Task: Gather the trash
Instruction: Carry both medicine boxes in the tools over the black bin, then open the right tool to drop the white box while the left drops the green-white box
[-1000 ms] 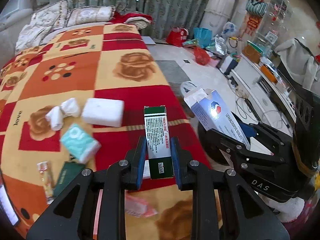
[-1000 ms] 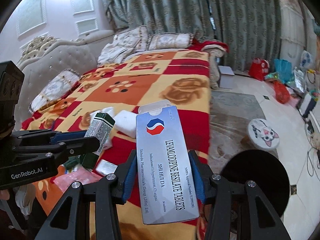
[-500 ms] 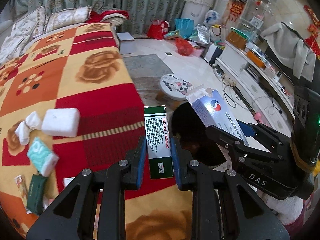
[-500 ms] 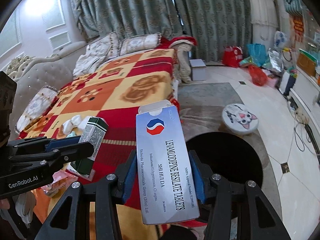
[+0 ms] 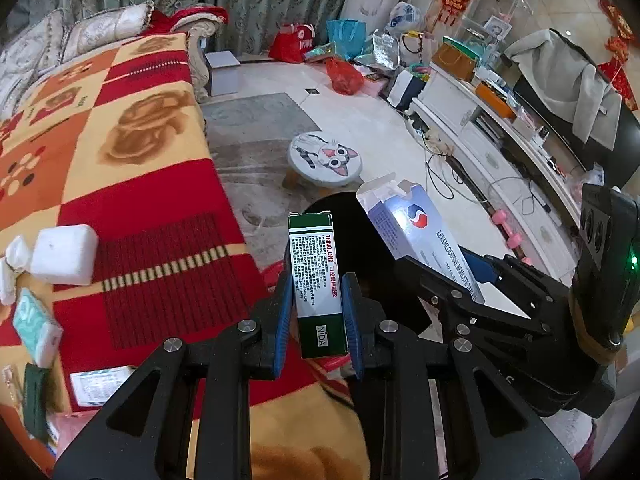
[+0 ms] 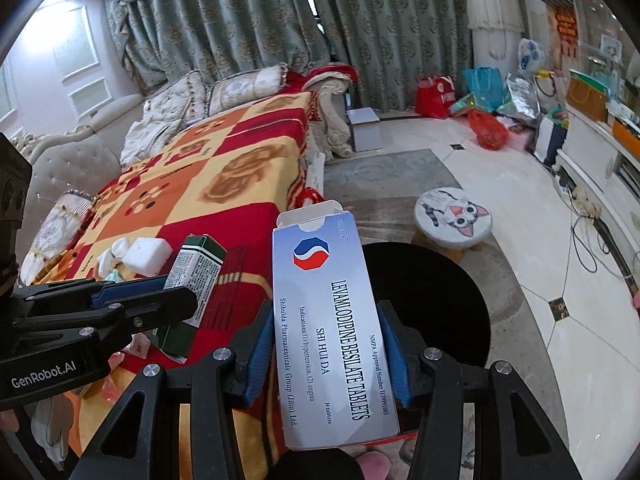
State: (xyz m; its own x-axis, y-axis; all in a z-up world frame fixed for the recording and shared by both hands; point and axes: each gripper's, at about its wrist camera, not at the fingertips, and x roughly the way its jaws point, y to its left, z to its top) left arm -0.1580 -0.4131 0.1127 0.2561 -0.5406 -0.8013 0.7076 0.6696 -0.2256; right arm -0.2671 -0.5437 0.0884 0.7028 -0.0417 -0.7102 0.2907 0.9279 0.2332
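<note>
We have the black bin [image 6: 432, 304] standing on the floor just beside the bed's foot-side edge, its contents not visible to us. On the blanket [image 5: 132, 176] several items remain: a white block [image 5: 64, 254], a teal tissue pack [image 5: 36, 332] and a flat carton [image 5: 102, 384] near the lower edge. Our right gripper [image 6: 328, 354] is clamped on the blue tablet box [image 6: 328, 320], and our left gripper [image 5: 318, 314] on the green box [image 5: 316, 280]; we judge both are over the bin, release pending
</note>
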